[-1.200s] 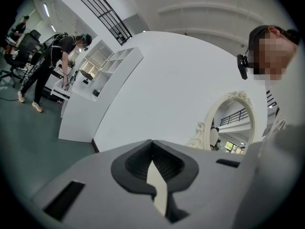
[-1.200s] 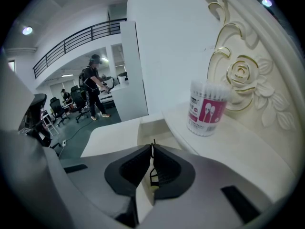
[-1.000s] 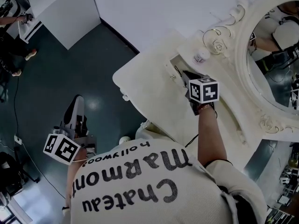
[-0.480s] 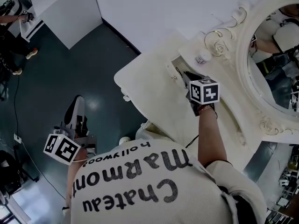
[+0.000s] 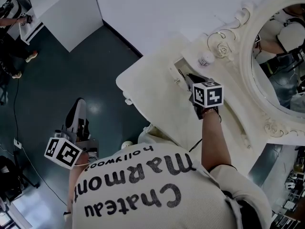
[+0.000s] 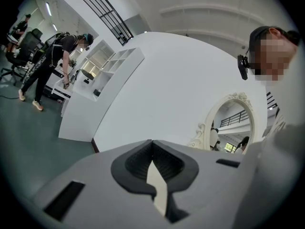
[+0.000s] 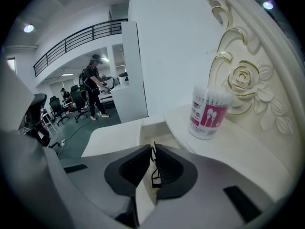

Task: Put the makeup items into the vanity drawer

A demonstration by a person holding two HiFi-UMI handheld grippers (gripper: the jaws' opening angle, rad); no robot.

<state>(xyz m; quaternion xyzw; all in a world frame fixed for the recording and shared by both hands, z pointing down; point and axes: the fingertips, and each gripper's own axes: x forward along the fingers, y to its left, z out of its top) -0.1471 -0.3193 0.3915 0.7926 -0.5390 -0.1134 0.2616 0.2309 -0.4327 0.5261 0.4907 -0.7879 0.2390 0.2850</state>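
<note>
My right gripper (image 5: pixel 189 78) hovers over the open vanity drawer (image 5: pixel 177 62) at the left end of the cream vanity top (image 5: pixel 152 92). In the right gripper view the right gripper (image 7: pixel 153 152) is shut on a thin black wire-like makeup tool (image 7: pixel 152 173), whose tip points into the drawer (image 7: pixel 153 128). A jar of cotton swabs (image 7: pixel 208 112) stands on the raised shelf just right of the drawer, and shows in the head view too as the swab jar (image 5: pixel 206 57). My left gripper (image 5: pixel 78 108) hangs low by my side over the dark floor, and the left gripper (image 6: pixel 152 157) is shut with nothing in it.
The carved oval mirror (image 5: pixel 281 56) rises behind the vanity, with a rose ornament (image 7: pixel 243 82) beside the jar. White counters (image 5: pixel 52 8) stand at the far left, with people and office chairs (image 7: pixel 93 92) further back. My own shirt (image 5: pixel 143 190) fills the lower head view.
</note>
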